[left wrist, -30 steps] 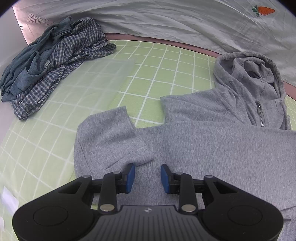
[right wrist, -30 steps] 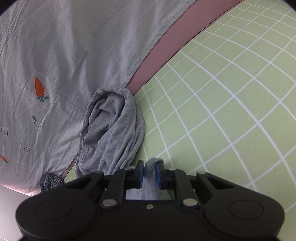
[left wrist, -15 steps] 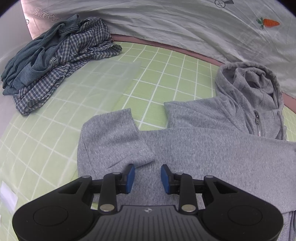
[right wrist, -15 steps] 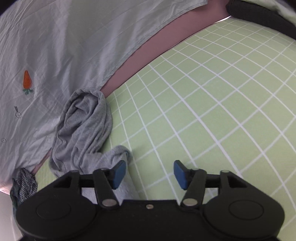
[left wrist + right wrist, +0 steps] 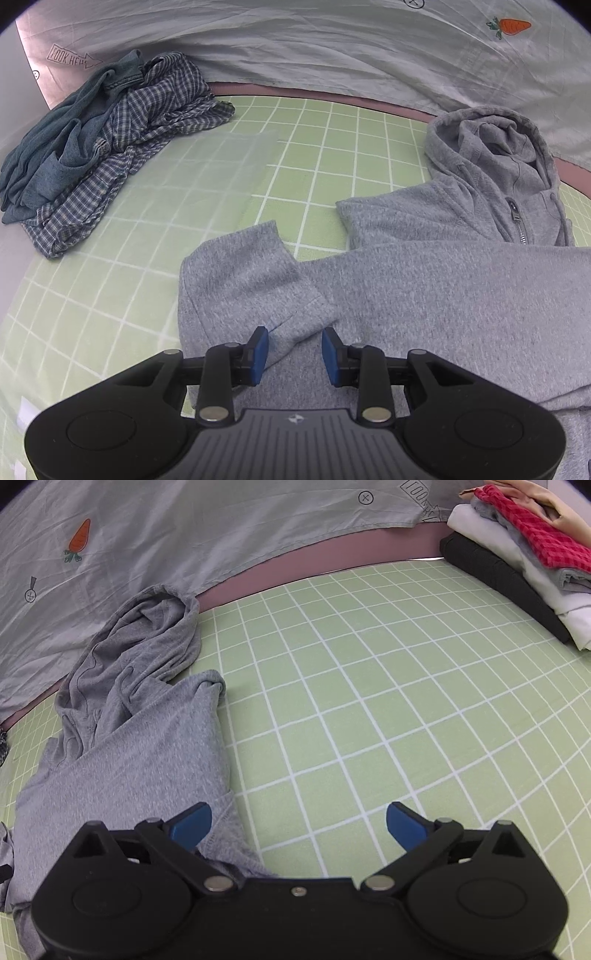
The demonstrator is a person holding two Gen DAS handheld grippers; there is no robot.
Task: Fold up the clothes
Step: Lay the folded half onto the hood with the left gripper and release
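Note:
A grey zip hoodie (image 5: 424,295) lies on the green grid mat (image 5: 325,155), hood toward the back, one sleeve folded across its body with the cuff (image 5: 240,258) at the left. My left gripper (image 5: 294,353) hovers open just above the folded sleeve, blue pads on either side of a fabric ridge. In the right wrist view the same hoodie (image 5: 140,746) lies at the left, hood against the sheet. My right gripper (image 5: 299,823) stands wide open over the mat beside the hoodie's edge, holding nothing.
A heap of unfolded clothes (image 5: 92,147), teal and blue check, sits at the mat's back left. A stack of folded clothes (image 5: 524,565) with a red check piece on top stands at the back right. A grey sheet with carrot prints (image 5: 184,528) borders the back.
My right gripper has let go of the hoodie fabric, opened wide and drawn back to the right. The left gripper stayed open and shifted only slightly over the sleeve.

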